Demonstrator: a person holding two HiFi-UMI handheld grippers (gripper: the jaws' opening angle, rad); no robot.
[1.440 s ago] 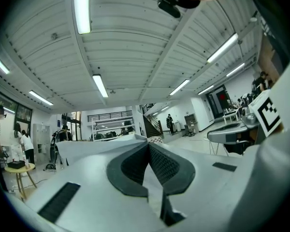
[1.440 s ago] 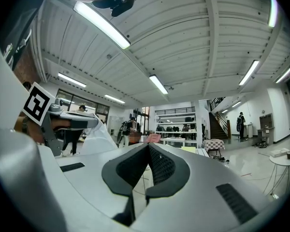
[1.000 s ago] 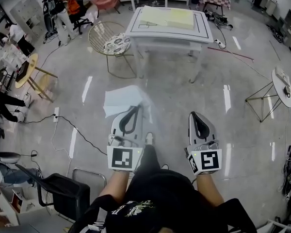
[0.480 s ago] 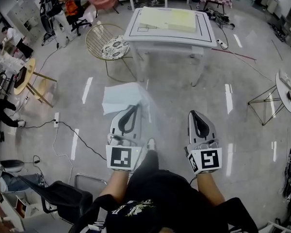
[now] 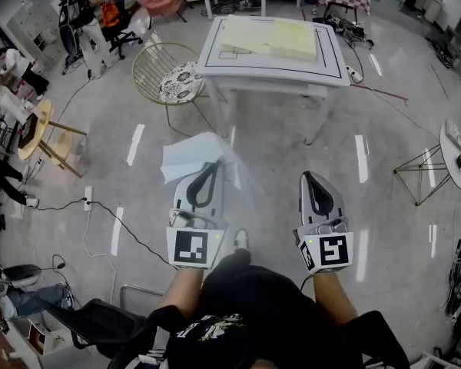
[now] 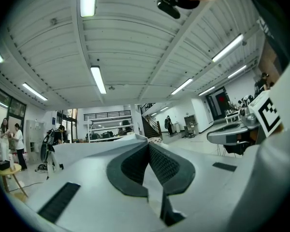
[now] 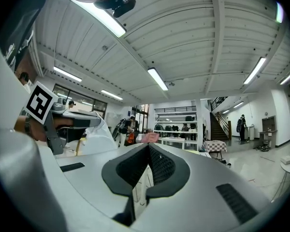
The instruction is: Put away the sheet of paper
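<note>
The white sheet of paper (image 5: 190,157) hangs crumpled from my left gripper (image 5: 215,165), which is shut on its edge and held level in front of me. In the left gripper view the sheet (image 6: 79,151) spreads to the left of the closed jaws. From the right gripper view, the paper (image 7: 97,135) shows beside the left gripper (image 7: 82,122). My right gripper (image 5: 311,175) is level to the right, jaws shut with nothing held. Ahead stands a white table (image 5: 323,61) with pale yellow sheets (image 5: 269,37) on it.
A round wire chair (image 5: 163,71) stands left of the table. A small round side table (image 5: 455,146) is at the right, a wooden one (image 5: 32,127) at the left. A cable (image 5: 123,214) runs across the glossy floor. People sit and stand at the far left.
Both grippers have moved forward together toward the white table, with the paper still in the left one. The table and wire chair sit lower and nearer in the head view.
</note>
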